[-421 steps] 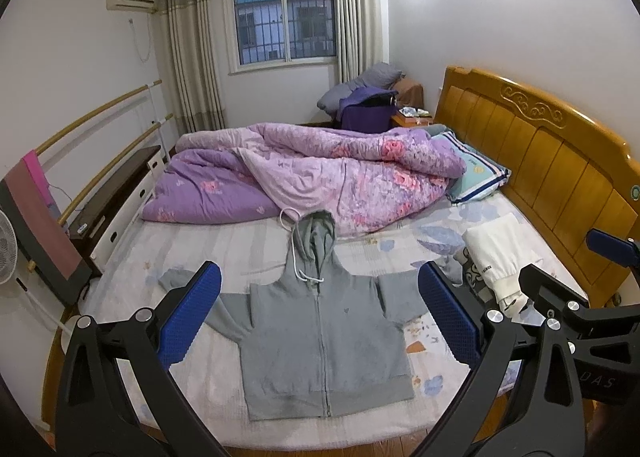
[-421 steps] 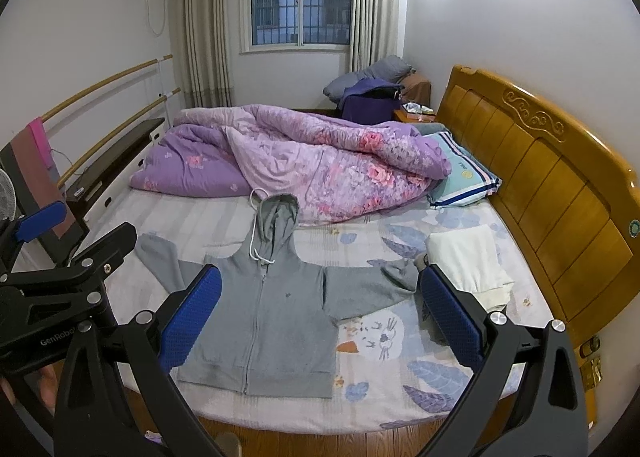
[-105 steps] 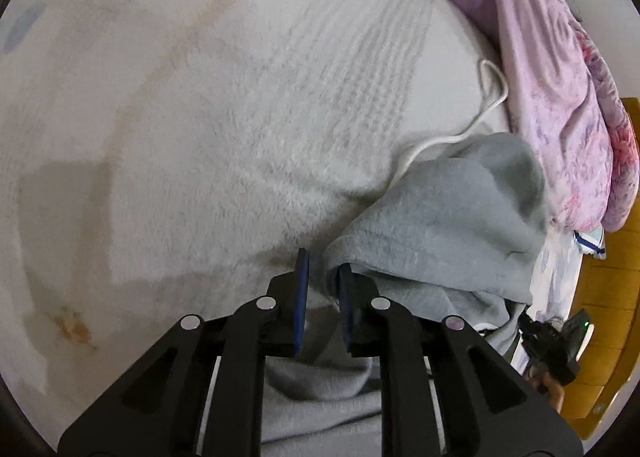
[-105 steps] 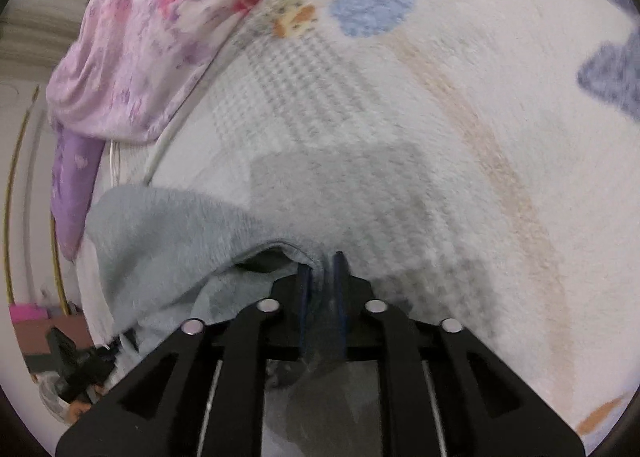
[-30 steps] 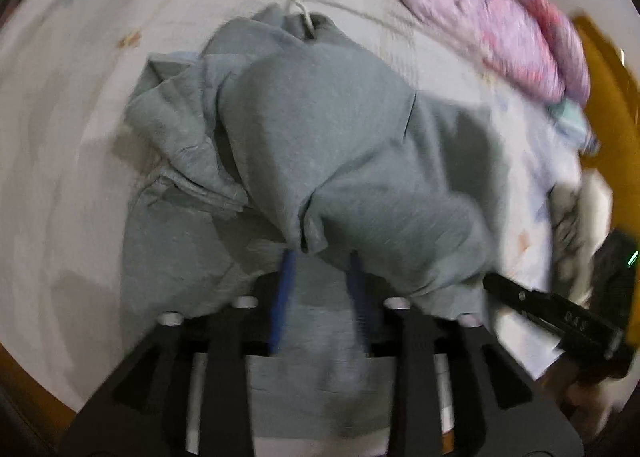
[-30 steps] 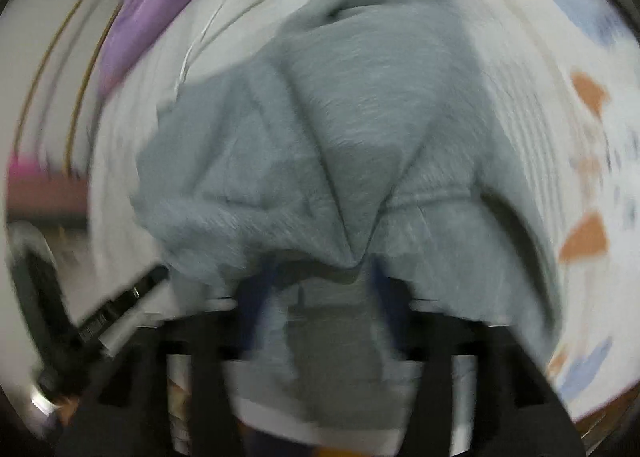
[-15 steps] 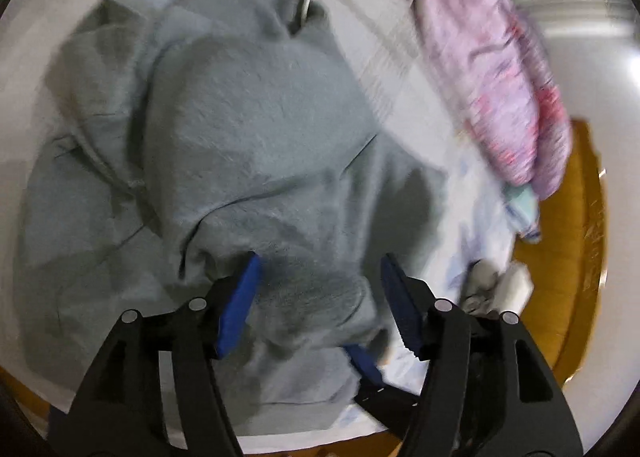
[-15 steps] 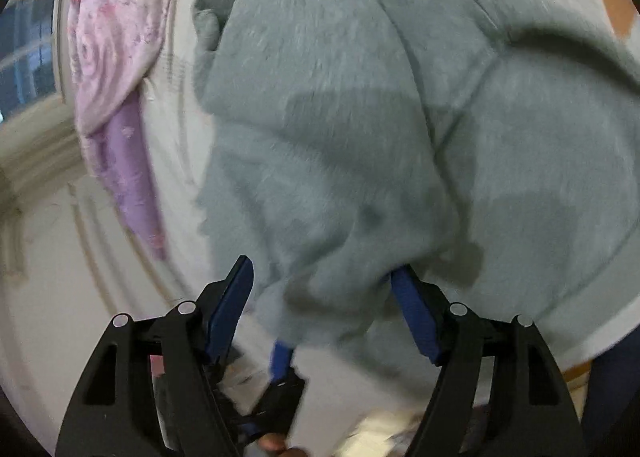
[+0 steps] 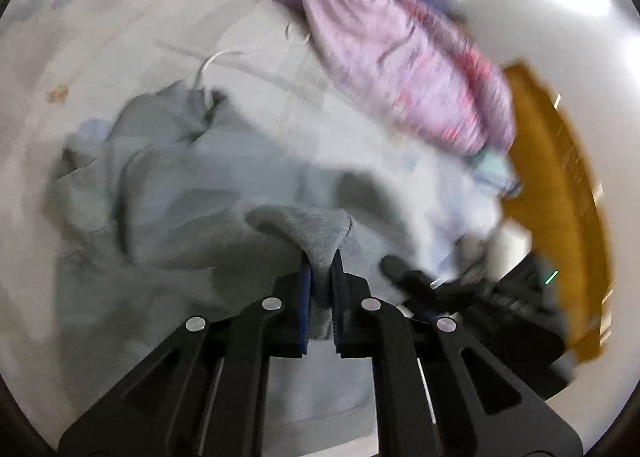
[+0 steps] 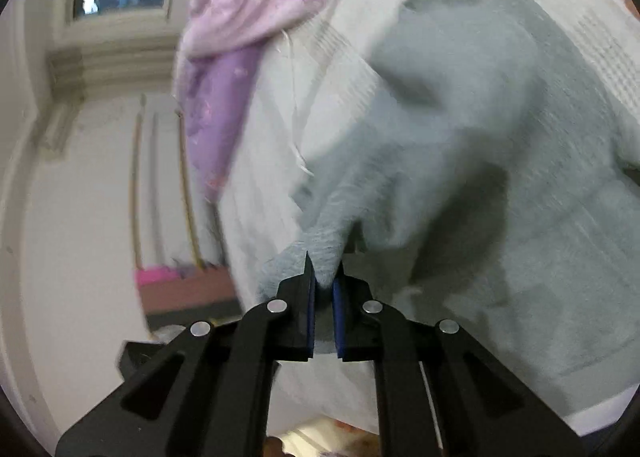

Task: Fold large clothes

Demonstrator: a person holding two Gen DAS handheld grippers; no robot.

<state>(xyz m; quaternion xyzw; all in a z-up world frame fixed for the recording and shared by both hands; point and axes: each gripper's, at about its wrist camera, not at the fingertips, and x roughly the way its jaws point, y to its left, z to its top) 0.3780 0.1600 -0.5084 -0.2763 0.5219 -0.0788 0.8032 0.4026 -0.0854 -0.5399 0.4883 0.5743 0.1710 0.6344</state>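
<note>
Left gripper [image 9: 320, 269]: its 2 fingers [image 9: 305, 297] are pressed together on a raised fold of the grey hoodie [image 9: 192, 193], the fleece peaking up out of the pinch. Right gripper [image 10: 323, 277]: its 2 fingers [image 10: 339, 305] likewise pinch a tented fold of the same hoodie [image 10: 500, 161].

Garment location: bunched and partly doubled over on the bed [image 9: 120, 45], near its front edge. A white drawstring [image 9: 216, 61] trails from the hood end onto the sheet. A pink and purple quilt [image 9: 400, 69] lies beyond the garment; a wooden headboard [image 9: 560, 185] stands to the right. Both views are motion-blurred, so seam detail cannot be confirmed.

Handling assessment: thick, soft fleece, limp, moderately heavy for cloth, not slippery, not fragile. It sags and drags between 2 pinch points. Hold is best taken at shoulder seams, hem corners or cuffs, where layers are doubled and firm, and not mid-panel, where only 1 layer may lift.
</note>
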